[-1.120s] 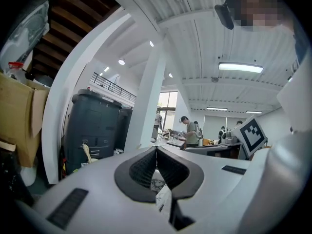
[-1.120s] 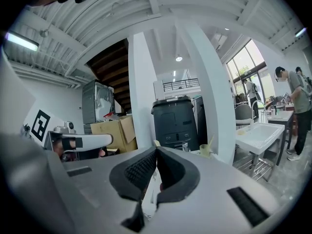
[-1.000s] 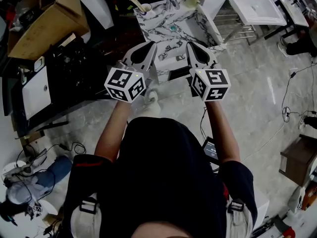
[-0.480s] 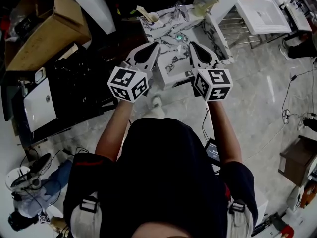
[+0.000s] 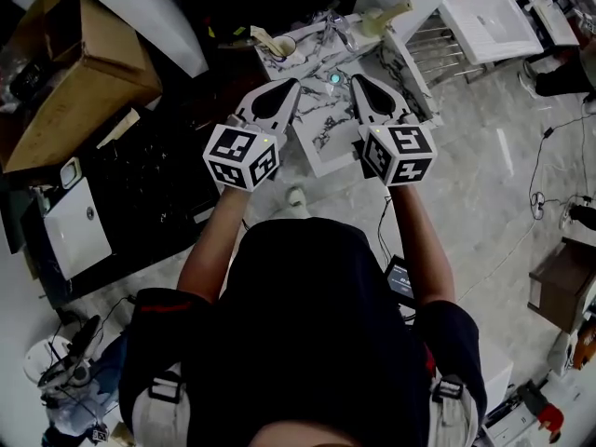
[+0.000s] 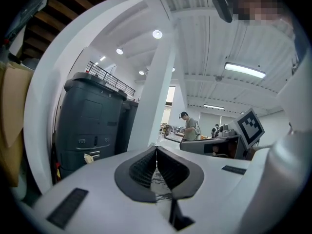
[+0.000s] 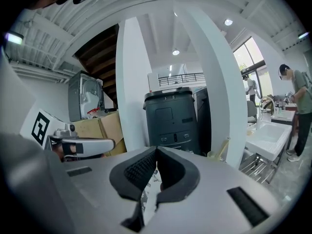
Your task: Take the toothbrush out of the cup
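Both claws are shut tight, and there is nothing in them. The left claw (image 5: 290, 84) and the right claw (image 5: 356, 80) are held side by side with a gap between them. Their tips sit over the near part of a white counter (image 5: 321, 128) with grey marks.

The cup (image 5: 284, 45) stands near the far left corner of the counter, close to the edge. The toothbrush (image 5: 261, 34) is in the cup and leans out to the left. A tap (image 5: 340, 28) is to the right of the cup. A pale bottle (image 5: 380, 17) is near the far right corner. The cup is ahead of the left claw and well apart from it, with open counter top between them.

To the left of the counter it is dark and crowded, with a cardboard box (image 5: 74, 73) farther left. To the right are a metal rack (image 5: 438, 45) and, past it, a white sink (image 5: 489, 12). The floor (image 5: 484, 175) on the right is wide and open, with thin cables on it.

The cup is small and hard to see well, and the end of the toothbrush inside it is hidden. The person's body covers the floor close by.

In each claw's own view the grey claw body fills the bottom half. Only a thin strip of the counter shows through the slit behind the tips. Above that are a big dark machine (image 6: 90, 121) and a white post (image 6: 156, 91).
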Demonstrator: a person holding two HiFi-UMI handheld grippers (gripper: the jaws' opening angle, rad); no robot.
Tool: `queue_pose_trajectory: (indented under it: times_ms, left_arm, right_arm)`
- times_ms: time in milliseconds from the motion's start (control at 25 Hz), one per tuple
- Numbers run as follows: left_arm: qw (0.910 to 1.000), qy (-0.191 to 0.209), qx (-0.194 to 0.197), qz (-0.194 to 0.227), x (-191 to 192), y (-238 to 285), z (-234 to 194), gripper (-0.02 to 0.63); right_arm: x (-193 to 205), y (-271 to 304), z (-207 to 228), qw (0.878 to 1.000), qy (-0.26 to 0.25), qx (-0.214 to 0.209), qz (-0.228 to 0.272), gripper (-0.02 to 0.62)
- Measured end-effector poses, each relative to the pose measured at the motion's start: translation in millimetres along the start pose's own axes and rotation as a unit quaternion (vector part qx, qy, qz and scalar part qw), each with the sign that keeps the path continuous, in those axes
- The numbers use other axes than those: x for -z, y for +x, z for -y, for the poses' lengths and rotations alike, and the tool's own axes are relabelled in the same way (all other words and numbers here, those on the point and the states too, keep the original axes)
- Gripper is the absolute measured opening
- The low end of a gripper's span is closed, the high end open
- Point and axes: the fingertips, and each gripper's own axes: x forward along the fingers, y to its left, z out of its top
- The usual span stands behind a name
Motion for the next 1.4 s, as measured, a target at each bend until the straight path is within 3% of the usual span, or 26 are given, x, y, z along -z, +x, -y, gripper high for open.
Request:
queue_pose_trajectory:
  times_ms: [680, 1120, 1400]
  left_arm:
    - [0.9990, -0.040, 0.001, -0.018, 26, 5, -38, 0.014]
    - [0.9961, -0.078, -0.038, -0.017, 35, 19, -67, 0.014]
    - [0.9879, -0.128, -0.085, -0.020, 57, 31, -101, 0.014]
  right_arm:
    - [18, 31, -5, 1.000, 0.009, 0.006, -0.027, 0.034]
    - [19, 53, 8, 0.999, 0.012, -0.014, -0.037, 0.034]
    - [28, 80, 15, 0.997, 0.015, -0.046, -0.058, 0.034]
